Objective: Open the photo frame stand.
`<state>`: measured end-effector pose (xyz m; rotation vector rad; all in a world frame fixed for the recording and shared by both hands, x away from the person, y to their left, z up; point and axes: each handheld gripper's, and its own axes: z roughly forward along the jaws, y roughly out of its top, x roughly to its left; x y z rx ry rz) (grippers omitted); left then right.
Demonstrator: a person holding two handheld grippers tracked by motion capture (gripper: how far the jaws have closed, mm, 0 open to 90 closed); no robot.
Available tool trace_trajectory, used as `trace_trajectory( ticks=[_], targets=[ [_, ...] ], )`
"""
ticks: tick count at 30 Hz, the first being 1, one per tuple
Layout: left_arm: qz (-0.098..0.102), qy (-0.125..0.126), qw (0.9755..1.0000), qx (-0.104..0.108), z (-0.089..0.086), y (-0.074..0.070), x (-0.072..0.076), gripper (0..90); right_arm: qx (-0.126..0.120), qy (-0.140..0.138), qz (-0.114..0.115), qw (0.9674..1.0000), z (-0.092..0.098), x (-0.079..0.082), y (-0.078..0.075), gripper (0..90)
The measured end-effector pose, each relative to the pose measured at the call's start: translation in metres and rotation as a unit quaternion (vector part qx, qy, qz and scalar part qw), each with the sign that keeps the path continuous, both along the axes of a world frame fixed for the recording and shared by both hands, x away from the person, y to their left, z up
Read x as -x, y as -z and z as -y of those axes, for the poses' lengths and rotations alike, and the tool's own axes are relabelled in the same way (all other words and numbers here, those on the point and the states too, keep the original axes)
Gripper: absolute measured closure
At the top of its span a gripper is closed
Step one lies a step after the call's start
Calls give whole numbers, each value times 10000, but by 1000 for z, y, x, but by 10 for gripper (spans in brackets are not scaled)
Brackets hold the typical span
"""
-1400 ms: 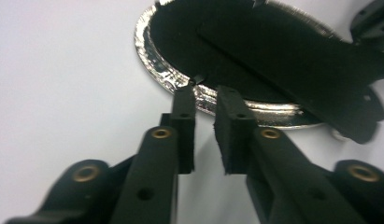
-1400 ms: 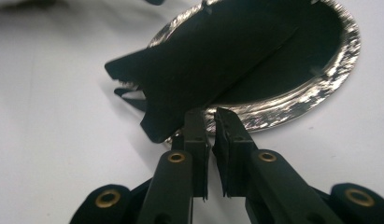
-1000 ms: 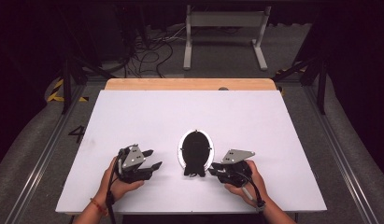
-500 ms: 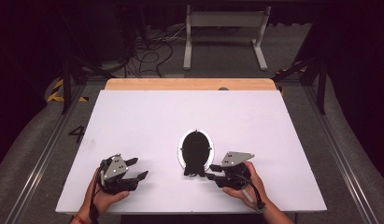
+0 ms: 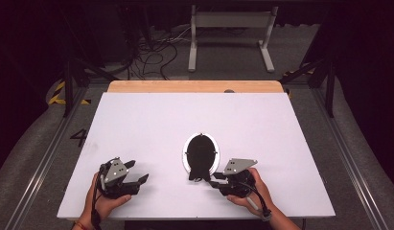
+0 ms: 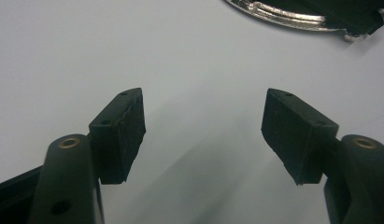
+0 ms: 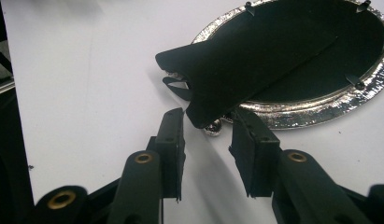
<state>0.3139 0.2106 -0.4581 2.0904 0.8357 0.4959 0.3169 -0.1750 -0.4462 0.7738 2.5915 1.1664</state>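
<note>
An oval picture frame (image 5: 201,153) with a silver rim lies back-up on the white desk (image 5: 185,120), near the middle of the near half, its black backing board facing upward. A black easel stand (image 7: 245,70) is hinged out from that backing and points toward the near edge, and in the right gripper view small metal tabs hold the backing inside the embossed rim. The right claw (image 5: 214,183), held in the person's right hand (image 5: 249,189), sits just beside the near end of the frame; its jaws stand a little apart, one on each side of the stand's tip and a small silver ball foot, closed on neither. The left claw (image 5: 136,177), held in the left hand (image 5: 106,199), is well to the left of the frame near the desk's near edge; its jaws are spread wide over bare desk, holding nothing, with the frame's rim (image 6: 283,14) visible at the far right.
</note>
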Motion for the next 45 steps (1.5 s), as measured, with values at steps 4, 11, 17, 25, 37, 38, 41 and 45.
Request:
trace_trajectory(
  ticks=[4, 11, 17, 25, 37, 38, 41, 45],
  targets=[
    [-21, 36, 10000, -52, 2, 2, 0, 307, 59, -55, -55, 10000, -1, 0, 1, 647],
    [-66, 111, 9998, -120, 6, 4, 0, 303, 184, -19, -155, 9997, -5, -1, 5, 633],
    [-93, 153, 9997, -172, 8, 6, -1, 294, 307, -14, -154, 9994, -10, -1, 9, 648],
    [-173, 154, 9995, -227, 10, 8, -2, 288, 484, 113, -8, 9988, -16, -1, 8, 663],
    [-230, 213, 9991, -273, 13, 10, -2, 285, 754, 250, -186, 9967, -24, -5, 3, 633],
    [-229, 213, 9991, -280, 13, 10, -2, 284, 759, 264, -195, 9966, -24, -5, 3, 633],
    [-221, 208, 9991, -281, 13, 10, -2, 283, 755, 259, -189, 9966, -24, -5, 3, 638],
    [-223, 218, 9991, -283, 14, 10, -2, 282, 580, 336, -271, 9974, -22, -5, 4, 654]
  ],
)
